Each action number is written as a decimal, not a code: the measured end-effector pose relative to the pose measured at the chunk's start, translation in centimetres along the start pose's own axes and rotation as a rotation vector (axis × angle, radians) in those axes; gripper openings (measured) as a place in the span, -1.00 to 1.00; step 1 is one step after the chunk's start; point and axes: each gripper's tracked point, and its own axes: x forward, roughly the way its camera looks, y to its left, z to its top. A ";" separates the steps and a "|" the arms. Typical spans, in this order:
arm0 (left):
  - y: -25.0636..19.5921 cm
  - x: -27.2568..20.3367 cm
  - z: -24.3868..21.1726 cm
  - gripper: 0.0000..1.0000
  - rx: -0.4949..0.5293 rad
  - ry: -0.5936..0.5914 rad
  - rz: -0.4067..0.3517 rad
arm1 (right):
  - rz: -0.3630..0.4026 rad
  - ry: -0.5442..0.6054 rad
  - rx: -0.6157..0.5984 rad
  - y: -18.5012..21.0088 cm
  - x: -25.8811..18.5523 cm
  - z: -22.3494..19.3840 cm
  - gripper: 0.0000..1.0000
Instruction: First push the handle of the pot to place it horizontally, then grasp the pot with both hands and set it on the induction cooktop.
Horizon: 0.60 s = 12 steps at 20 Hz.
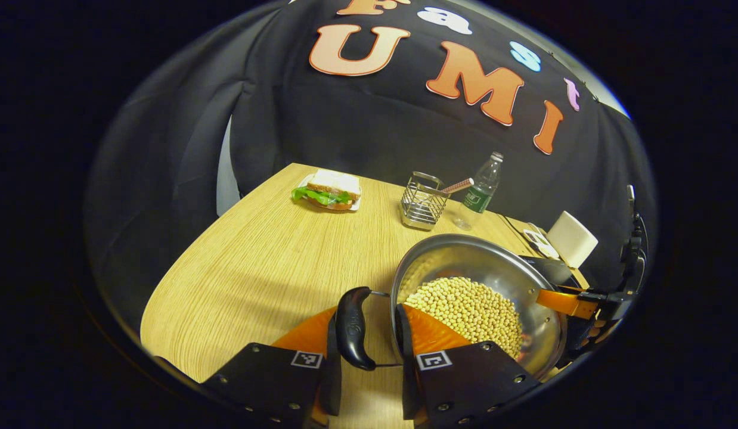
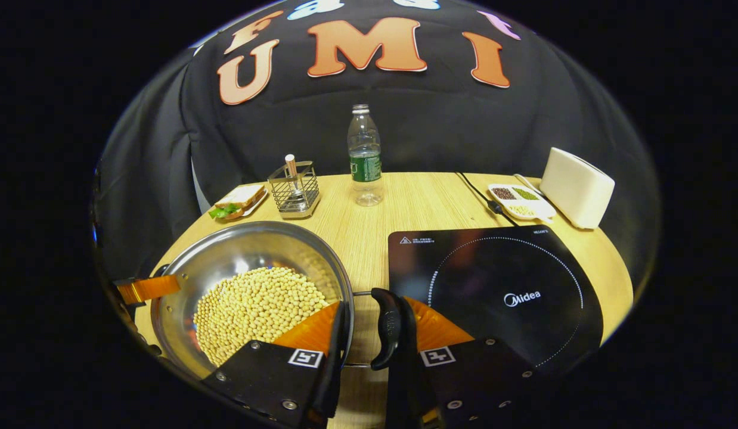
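While both tongs sit at opposite sides of the pot (image 2: pixel 250 286), we record their states first. In the left gripper view the left tongs (image 1: pixel 369 333) straddle one black side handle (image 1: pixel 352 328) and the adjoining rim; the fingers stand apart, and we cannot tell whether both press on anything. In the right gripper view the right tongs (image 2: pixel 369 333) hold a similar position at the other black handle (image 2: pixel 385 328), one finger against the pot wall, the other just beside the handle; contact on both sides is not clear to us.

We note the pot is a round, shallow, polished steel vessel, its wire-mounted handles curved and glossy, its bottom covered with small round pale beans (image 2: pixel 256 310). It rests on the wood-grain bench (image 2: pixel 416 202), just beside the induction cooktop (image 2: pixel 494 292), a flat, glossy black slab with rounded corners and a dotted ring.

Farther back we see a sandwich (image 2: pixel 241 199) on a plate, a wire basket (image 2: pixel 294 187), a clear plastic bottle (image 2: pixel 364 158), a divided dish (image 2: pixel 520 201) of seeds and a cream box (image 2: pixel 576 186) with rounded edges. Open bench lies between these and the pot; the bench's near edge runs close under the pot.
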 end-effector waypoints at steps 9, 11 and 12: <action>-0.9 -5.3 2.8 -0.18 -0.012 -0.098 0.039 | 0.060 -0.060 -0.005 0.5 -3.7 2.9 -0.14; -1.8 -6.1 3.5 -0.18 -0.020 -0.111 0.033 | 0.060 -0.080 -0.001 0.0 -4.8 3.6 -0.14; -2.1 -6.5 4.0 -0.18 -0.023 -0.119 0.032 | 0.062 -0.087 0.001 -0.3 -5.1 4.0 -0.14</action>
